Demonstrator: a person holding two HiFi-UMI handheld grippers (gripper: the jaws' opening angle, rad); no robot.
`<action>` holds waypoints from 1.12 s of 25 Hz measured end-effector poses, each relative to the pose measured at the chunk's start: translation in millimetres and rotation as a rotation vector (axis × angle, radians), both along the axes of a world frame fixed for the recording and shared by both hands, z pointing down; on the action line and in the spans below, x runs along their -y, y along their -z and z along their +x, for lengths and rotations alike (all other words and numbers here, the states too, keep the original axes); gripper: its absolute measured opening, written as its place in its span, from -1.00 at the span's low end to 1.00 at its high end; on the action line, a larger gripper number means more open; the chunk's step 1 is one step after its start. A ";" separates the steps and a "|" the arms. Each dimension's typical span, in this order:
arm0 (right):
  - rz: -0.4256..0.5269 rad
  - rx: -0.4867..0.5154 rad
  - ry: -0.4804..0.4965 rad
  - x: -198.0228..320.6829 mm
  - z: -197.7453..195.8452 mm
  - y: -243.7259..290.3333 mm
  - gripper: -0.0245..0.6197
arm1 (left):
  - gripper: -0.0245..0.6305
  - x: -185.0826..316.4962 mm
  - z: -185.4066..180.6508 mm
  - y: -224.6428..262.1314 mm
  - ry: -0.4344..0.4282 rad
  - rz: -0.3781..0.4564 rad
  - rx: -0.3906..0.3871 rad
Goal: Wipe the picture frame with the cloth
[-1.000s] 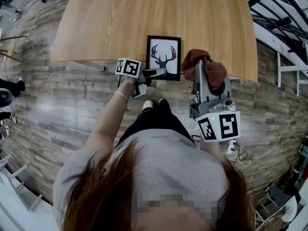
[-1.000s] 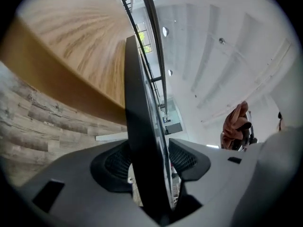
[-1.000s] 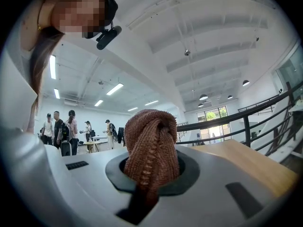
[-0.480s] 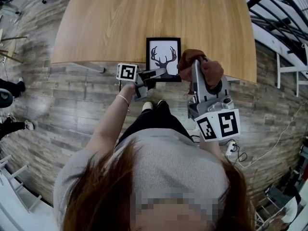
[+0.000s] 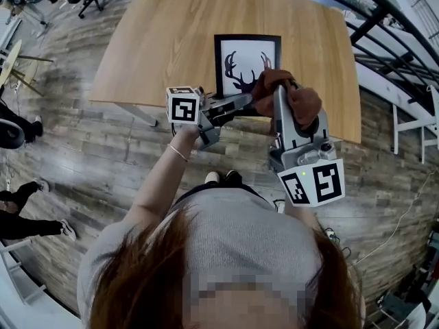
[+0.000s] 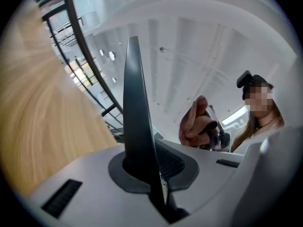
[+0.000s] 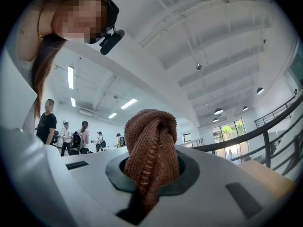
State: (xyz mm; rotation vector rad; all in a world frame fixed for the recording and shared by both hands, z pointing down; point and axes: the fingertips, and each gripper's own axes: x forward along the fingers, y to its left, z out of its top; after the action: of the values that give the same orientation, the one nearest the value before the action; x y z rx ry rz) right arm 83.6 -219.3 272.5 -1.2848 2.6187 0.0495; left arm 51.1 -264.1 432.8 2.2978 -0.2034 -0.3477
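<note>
Left gripper (image 5: 241, 103): we see its jaws, just now closing, clamped on the picture frame's (image 5: 247, 55) lower edge.
Right gripper (image 5: 280, 92): jaws pinch the bunched brown cloth (image 5: 304, 103).
Picture frame: held over the worktop (image 5: 164, 40), beside the cloth.

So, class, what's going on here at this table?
A person works with a gripper in each hand. The left gripper has just closed its jaws on the picture frame at its near edge and holds it over the table. The right gripper is clamped on a bunched brown cloth close to the frame. Wiping hasn't visibly started.
</note>
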 end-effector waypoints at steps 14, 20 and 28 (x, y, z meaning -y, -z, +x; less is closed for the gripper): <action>0.280 0.030 0.138 -46.0 -21.9 106.3 -0.78 | -0.85 -33.1 5.5 173.2 0.060 0.502 0.098; 0.549 -0.137 0.095 -40.7 -40.1 180.4 -0.78 | -0.85 -37.8 13.5 183.2 0.053 0.515 0.111; 0.607 -0.358 -0.048 -4.7 -84.3 181.1 -0.78 | -0.85 -36.3 21.8 184.3 0.060 0.576 0.213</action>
State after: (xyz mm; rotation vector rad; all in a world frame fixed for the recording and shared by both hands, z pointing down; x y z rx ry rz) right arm -0.7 -214.6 91.5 -1.1835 2.5189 1.0784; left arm 72.9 -227.7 248.5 2.9061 -0.3111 -0.2059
